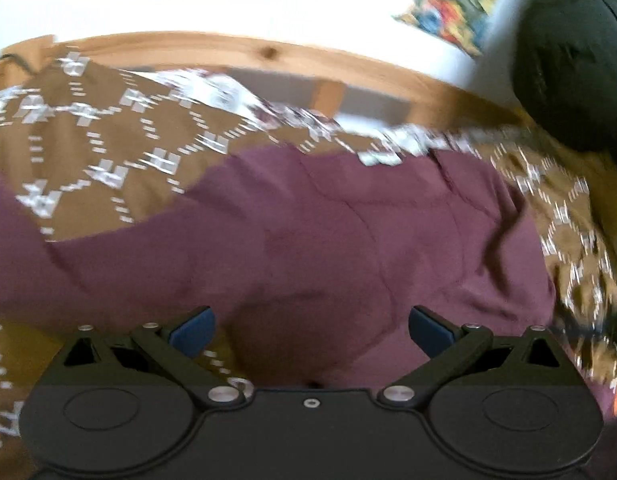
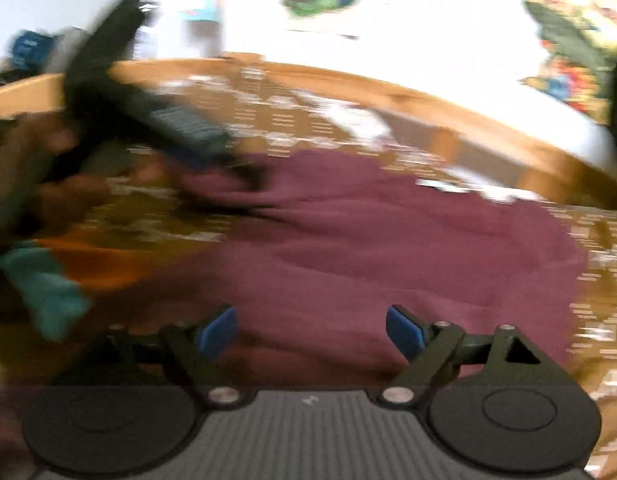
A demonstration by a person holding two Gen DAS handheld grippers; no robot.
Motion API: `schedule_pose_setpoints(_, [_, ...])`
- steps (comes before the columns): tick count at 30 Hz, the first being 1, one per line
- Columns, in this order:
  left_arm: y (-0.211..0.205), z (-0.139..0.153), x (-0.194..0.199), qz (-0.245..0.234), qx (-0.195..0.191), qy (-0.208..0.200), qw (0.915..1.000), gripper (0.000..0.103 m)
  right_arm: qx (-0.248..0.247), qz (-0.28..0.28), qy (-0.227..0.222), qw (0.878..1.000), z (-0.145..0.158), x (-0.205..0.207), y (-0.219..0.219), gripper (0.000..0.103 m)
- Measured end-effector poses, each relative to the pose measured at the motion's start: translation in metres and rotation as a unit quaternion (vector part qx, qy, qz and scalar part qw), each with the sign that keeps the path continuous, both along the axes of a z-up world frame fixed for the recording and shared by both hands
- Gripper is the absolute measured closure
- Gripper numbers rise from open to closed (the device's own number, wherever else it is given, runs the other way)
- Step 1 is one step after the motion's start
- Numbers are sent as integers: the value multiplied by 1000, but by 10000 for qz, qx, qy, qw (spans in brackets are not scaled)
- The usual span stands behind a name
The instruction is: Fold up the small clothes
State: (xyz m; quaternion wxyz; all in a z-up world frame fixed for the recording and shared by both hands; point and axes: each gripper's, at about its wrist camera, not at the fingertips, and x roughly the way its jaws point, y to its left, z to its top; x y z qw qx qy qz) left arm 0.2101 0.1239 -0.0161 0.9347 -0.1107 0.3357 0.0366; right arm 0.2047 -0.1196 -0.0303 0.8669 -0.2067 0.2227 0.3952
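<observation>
Left wrist view: maroon garment point(image 1: 308, 240) spread on patterned bedcover point(image 1: 88, 140), left gripper point(image 1: 311, 330) and right gripper point(image 2: 310, 330) both held with jaws apart, empty; grasping step judged pending, an edge to be pinched next.

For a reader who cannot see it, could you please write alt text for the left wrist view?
A maroon garment lies spread on a brown, white-patterned bedcover, with the left gripper above it, jaws open and empty. A wooden bed frame runs behind.
</observation>
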Motion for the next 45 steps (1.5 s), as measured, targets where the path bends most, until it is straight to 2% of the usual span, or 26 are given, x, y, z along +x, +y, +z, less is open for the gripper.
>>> schedule_pose_setpoints(3, [-20,-18,10,-101,431,328,9985,1,115,-822,-71,9965,6,47,-25,17])
schedule_pose_setpoints(5, [-29,-30,13,-65,706,491,9963,1,260,-1419,-55,9895,6,85,-42,24])
schedule_pose_setpoints(7, [-34,-40,14,-17,867,638,9942,1,434,-1894,9,9809,6,121,-57,37])
schedule_pose_setpoints(11, [-35,-50,9,-55,824,656,9944,1,1166,-2317,818,9623,3,189,-84,38])
schedule_pose_setpoints(12, [-35,-51,8,-69,808,639,9947,1,1279,-2391,1000,9573,1,201,-87,51])
schedule_pose_setpoints(13, [-35,-52,8,-78,793,620,9949,1,1450,-2474,1141,9512,0,211,-92,84])
schedule_pose_setpoints(14, [-35,-52,7,-85,767,596,9952,1,1561,-2570,1281,9451,1,220,-97,89])
schedule_pose_setpoints(16, [-36,-51,9,-105,708,547,9959,1,1674,-2744,1241,9388,6,227,-103,90])
schedule_pose_setpoints(20, [-46,-55,17,-151,787,639,9947,1,1658,-2727,720,9450,22,227,-109,91])
schedule_pose_setpoints(22, [-52,-59,24,-187,1005,804,9915,1,1549,-2880,757,9420,20,236,-110,90])
schedule_pose_setpoints(23, [-55,-60,24,-195,1084,818,9905,1,1538,-2912,912,9398,16,240,-113,89])
schedule_pose_setpoints(25, [-55,-60,22,-213,1125,769,9904,1,1741,-2910,1082,9345,11,236,-123,69])
schedule_pose_setpoints(26, [-54,-60,21,-226,1104,765,9907,1,1862,-2849,1112,9337,10,229,-127,63])
schedule_pose_setpoints(27, [-53,-60,20,-233,1066,769,9911,1,1938,-2766,1140,9343,8,221,-131,50])
schedule_pose_setpoints(28, [-51,-61,20,-225,1010,774,9916,1,1998,-2648,1189,9359,7,214,-134,43])
schedule_pose_setpoints(31, [-47,-62,18,-224,882,739,9931,1,1853,-2296,1239,9474,3,190,-138,35])
schedule_pose_setpoints(33, [-48,-62,17,-223,895,734,9930,1,1296,-2206,1180,9595,-7,179,-128,37])
schedule_pose_setpoints(35, [-49,-62,15,-240,934,721,9927,1,798,-2269,1074,9647,-18,172,-120,72])
schedule_pose_setpoints(36, [-49,-63,14,-239,939,717,9927,1,785,-2357,1084,9626,-20,171,-120,85])
schedule_pose_setpoints(39, [-49,-65,11,-221,919,720,9929,1,1222,-2618,1219,9496,-15,168,-129,88])
schedule_pose_setpoints(42, [-51,-66,10,-221,982,719,9923,1,1313,-2800,1369,9411,-22,171,-132,88])
schedule_pose_setpoints(44, [-50,-62,7,-200,962,707,9926,1,1475,-2915,1479,9335,-26,170,-134,85])
schedule_pose_setpoints(45, [-47,-58,3,-150,926,680,9933,1,1552,-2959,1503,9305,-25,169,-134,79])
